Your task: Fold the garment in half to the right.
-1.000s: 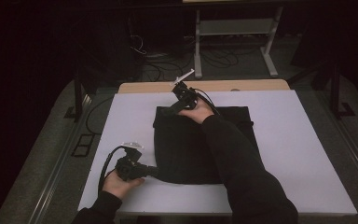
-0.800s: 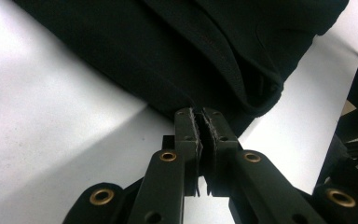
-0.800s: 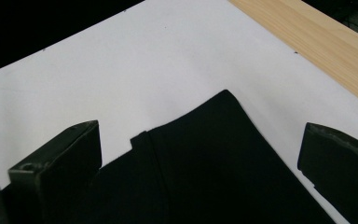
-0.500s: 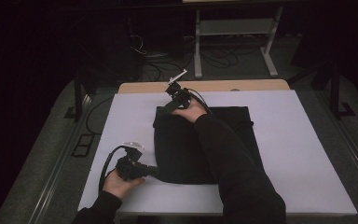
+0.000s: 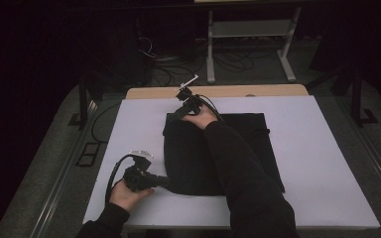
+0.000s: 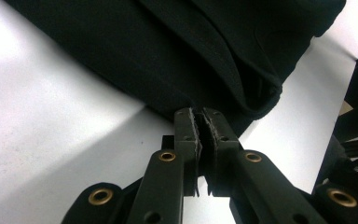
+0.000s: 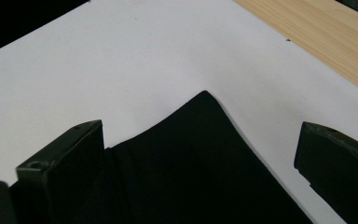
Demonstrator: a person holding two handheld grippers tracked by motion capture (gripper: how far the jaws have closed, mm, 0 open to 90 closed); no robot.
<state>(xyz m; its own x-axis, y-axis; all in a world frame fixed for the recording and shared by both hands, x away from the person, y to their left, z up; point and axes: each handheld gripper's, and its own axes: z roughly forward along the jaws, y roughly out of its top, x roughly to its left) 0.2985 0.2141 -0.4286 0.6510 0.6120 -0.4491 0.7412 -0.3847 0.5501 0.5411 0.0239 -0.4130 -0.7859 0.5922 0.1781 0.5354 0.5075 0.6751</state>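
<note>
On the white table, the right gripper, jaws wide and holding nothing, straddles the far-left corner of the folded black garment, while the left gripper pinches its near-left edge.

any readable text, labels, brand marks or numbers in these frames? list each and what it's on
None readable.
Black cloth: plain, no tag or print visible.
White table cover: blank.
Left hand-held gripper and right hand-held gripper: bare black jaws with brass rivets, no markings.
Wooden strip beyond the cover: unmarked.
Background floor and rack in the high view: too dark to make out any writing.
</note>
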